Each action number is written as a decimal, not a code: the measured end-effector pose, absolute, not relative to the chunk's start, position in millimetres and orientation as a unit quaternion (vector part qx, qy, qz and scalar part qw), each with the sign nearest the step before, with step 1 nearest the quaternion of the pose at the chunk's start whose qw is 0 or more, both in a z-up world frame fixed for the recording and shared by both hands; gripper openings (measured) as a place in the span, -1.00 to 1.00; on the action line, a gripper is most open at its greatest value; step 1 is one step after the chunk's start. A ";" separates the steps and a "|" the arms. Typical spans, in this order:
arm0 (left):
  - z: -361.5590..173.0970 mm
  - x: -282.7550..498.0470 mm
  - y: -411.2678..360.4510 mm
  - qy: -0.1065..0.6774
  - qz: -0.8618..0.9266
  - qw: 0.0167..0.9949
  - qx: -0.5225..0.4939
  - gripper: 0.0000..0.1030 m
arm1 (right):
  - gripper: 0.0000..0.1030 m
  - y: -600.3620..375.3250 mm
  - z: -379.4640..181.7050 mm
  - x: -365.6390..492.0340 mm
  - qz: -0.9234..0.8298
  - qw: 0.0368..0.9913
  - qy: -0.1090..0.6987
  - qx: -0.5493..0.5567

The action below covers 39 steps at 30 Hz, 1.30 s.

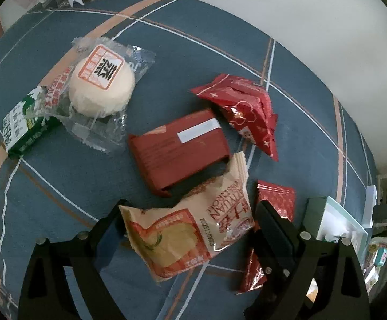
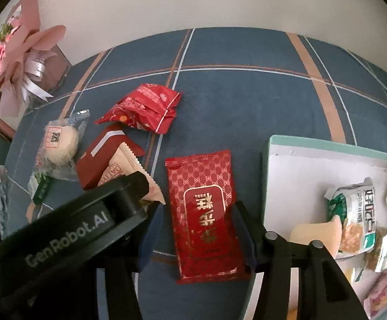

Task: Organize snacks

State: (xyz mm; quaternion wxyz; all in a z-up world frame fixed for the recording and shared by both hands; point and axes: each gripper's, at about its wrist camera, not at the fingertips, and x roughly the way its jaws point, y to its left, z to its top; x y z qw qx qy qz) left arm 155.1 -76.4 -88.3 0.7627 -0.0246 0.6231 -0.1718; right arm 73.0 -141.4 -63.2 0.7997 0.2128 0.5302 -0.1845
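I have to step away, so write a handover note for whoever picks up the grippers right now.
Left gripper: open, straddling the beige packet.
Right gripper: jaws around the flat red packet; right pad touches, left shows a gap, so grip uncertain.
Done: several snacks already in the box.
Left on the cloth: bun, green carton, red box, crumpled red packet, plus the two at the jaws.

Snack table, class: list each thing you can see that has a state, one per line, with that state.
Beige bread packet: sealed, lying flat between the left gripper's open fingers.
Flat red patterned packet: sealed, lying flat between the right gripper's fingers; contact unclear.
Crumpled red packet: sealed, loose on the cloth.
White bun: in a sealed clear wrapper.
Box: open, partly filled with snacks.
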 end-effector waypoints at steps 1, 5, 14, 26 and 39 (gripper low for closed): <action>-88.4 155.2 -74.8 0.623 -0.170 0.764 -0.024 0.66 | 0.10 -141.3 -63.2 73.2 -0.184 0.800 0.530 0.212; -88.7 157.0 -65.4 0.626 -0.162 0.762 -0.032 0.62 | 0.10 -143.3 -61.8 72.7 -0.183 0.801 0.527 0.218; -93.1 170.5 -34.2 0.629 -0.119 0.765 -0.061 0.60 | 0.09 -145.7 -61.3 73.5 -0.185 0.800 0.526 0.220; -92.4 178.5 -13.3 0.629 -0.102 0.767 -0.071 0.60 | 0.09 -142.1 -64.9 73.8 -0.190 0.801 0.530 0.203; -92.9 176.7 -18.6 0.628 -0.100 0.768 -0.069 0.60 | 0.13 -141.8 -69.9 73.5 -0.179 0.796 0.532 0.225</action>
